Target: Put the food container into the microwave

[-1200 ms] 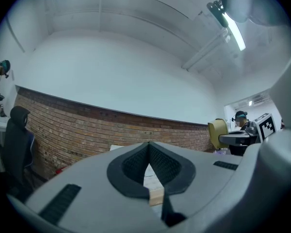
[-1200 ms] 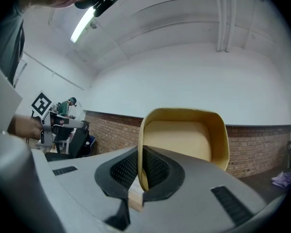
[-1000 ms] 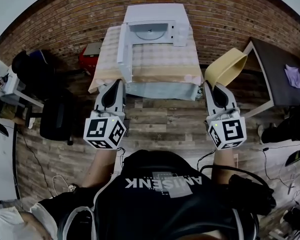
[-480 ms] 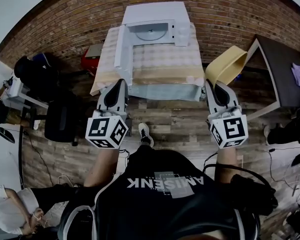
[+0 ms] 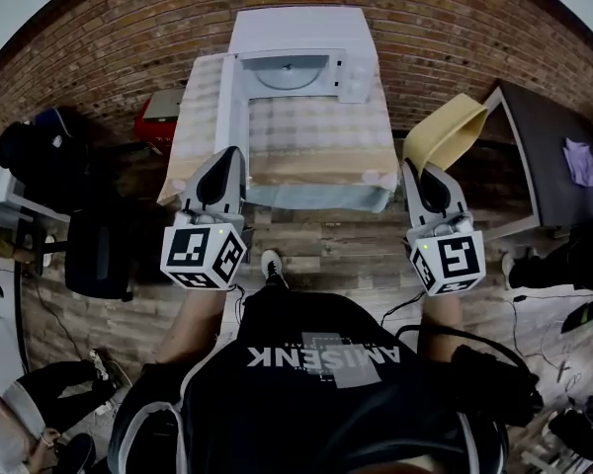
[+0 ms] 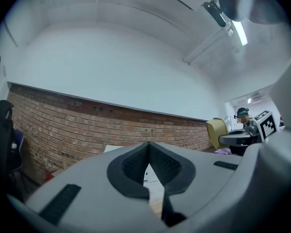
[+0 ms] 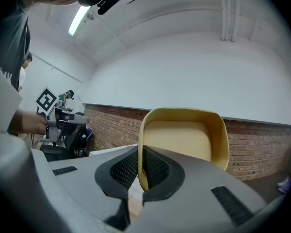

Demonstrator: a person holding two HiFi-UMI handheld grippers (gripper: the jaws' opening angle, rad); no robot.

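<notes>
The white microwave (image 5: 292,52) stands at the far end of a cloth-covered table (image 5: 316,136), its door (image 5: 225,102) swung open to the left and the turntable visible inside. The food container (image 5: 447,131) is a beige-yellow tub, held tilted in the air to the right of the table's near corner. My right gripper (image 5: 412,166) is shut on its rim; in the right gripper view the container (image 7: 184,140) rises from the right gripper (image 7: 140,152). My left gripper (image 5: 229,154) hovers before the table's near left corner, and the left gripper (image 6: 148,147) is shut and holds nothing.
A black office chair (image 5: 99,255) stands on the wood floor at the left. A dark table (image 5: 544,126) with a purple cloth (image 5: 581,154) is at the right. A red box (image 5: 158,117) sits left of the table, by the brick wall. Another person (image 5: 20,423) is at bottom left.
The table and microwave have grown slightly larger and nearer in the head view, and a foot has stepped forward. Both grippers keep their pose, with the container still in the right one.
</notes>
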